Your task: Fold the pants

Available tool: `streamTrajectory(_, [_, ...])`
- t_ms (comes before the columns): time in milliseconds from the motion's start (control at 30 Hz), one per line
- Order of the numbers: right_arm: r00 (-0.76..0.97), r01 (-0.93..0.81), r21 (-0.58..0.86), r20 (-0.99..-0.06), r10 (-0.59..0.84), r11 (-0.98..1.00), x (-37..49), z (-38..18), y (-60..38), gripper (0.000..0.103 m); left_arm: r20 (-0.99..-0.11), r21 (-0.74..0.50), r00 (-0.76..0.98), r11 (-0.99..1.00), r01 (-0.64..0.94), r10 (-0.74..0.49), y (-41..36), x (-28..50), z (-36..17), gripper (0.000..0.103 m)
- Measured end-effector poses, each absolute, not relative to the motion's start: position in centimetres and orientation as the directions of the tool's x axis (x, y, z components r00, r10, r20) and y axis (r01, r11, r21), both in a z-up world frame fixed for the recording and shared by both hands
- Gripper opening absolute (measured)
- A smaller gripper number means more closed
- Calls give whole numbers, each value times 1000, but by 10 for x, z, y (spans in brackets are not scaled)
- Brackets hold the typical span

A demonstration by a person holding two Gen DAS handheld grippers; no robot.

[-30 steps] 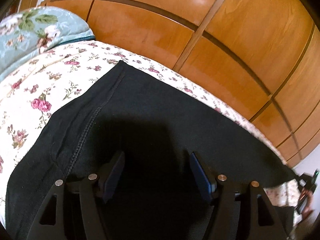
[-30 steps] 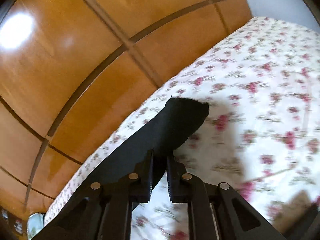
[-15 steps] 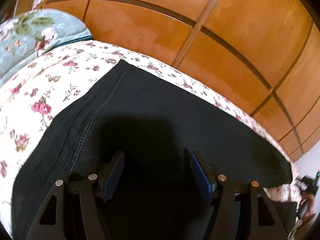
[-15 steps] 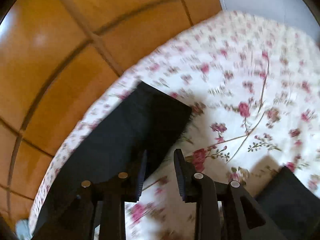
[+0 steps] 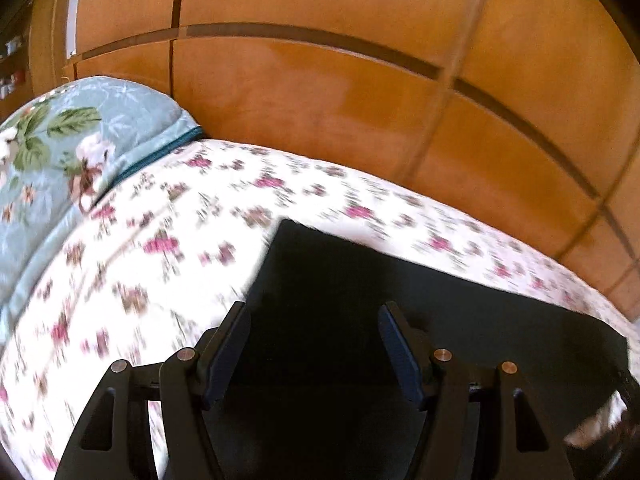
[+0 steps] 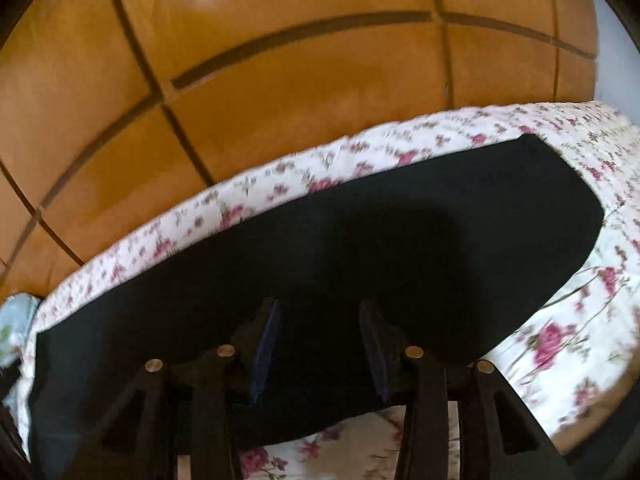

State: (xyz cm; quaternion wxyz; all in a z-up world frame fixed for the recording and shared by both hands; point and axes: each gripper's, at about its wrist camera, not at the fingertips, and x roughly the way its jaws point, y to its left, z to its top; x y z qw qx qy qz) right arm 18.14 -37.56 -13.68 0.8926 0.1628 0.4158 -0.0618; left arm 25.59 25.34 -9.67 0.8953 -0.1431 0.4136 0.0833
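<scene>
Both black tongs (image 5: pixel 314 344) (image 6: pixel 320 340) show silver rivets and seemingly dark-blue pads.

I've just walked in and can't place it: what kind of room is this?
Most likely a bedroom: black pants lie on a floral bedsheet, with a blue-green quilt beside it and wooden wardrobe doors behind.

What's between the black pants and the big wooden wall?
In the right wrist view, only a strip of flowery bedsheet lies between the black pants and the wooden wall.
</scene>
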Motion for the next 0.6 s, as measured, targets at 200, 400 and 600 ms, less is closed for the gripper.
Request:
streamTrajectory(200, [672,218,204,-741,4,954,178,-142,-368,52,-782,-193,621,928,-319,51,276,295,-114,67])
streamTrajectory(400, [684,217,229,-729,20,949,177,-144,-371,53,-780,-200,625,936,-291,28,283,322,-133,66])
streamTrajectory(600, [682,218,209,-731,4,953,178,-145,-368,53,-771,-147,636,959,-241,41,269,326,-136,23])
